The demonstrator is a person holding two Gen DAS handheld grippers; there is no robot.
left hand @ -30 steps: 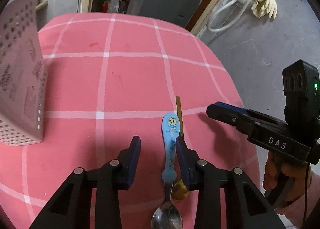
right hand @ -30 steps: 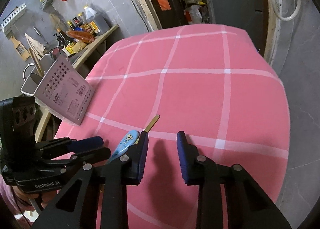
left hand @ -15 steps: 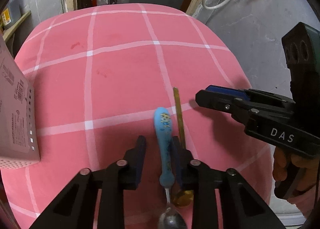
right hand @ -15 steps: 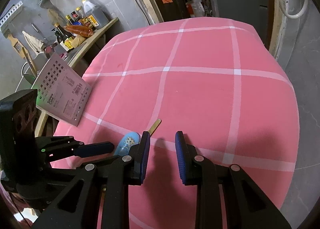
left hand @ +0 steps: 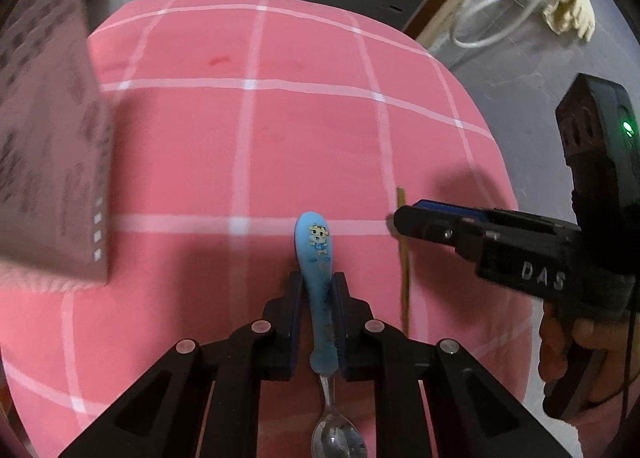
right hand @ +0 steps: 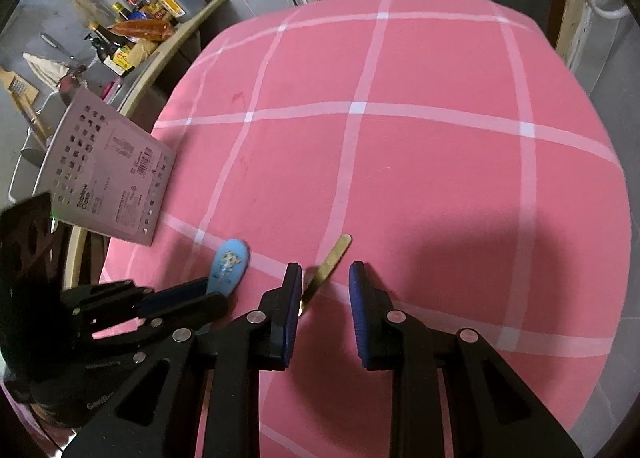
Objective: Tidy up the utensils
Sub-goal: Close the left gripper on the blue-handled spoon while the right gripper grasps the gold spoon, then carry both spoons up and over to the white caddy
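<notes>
Left wrist: left gripper [left hand: 317,290] has just closed, clamping blue spoon [left hand: 318,278]; right gripper [right hand: 325,276] narrowly open.

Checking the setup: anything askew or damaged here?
Nothing damaged or spilled. The pink utensil holder looks tilted, though that may be the fisheye. The blue-handled spoon and the gold utensil lie loose on the pink tablecloth.

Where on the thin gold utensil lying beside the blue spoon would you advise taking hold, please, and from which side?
Grip the gold utensil on its flat, narrow handle near the free far end, coming down from above with the right tool straddling its width. It lies flat on the pink cloth, so only its thin edges offer purchase. The blue spoon sits apart, in the left tool.
</notes>
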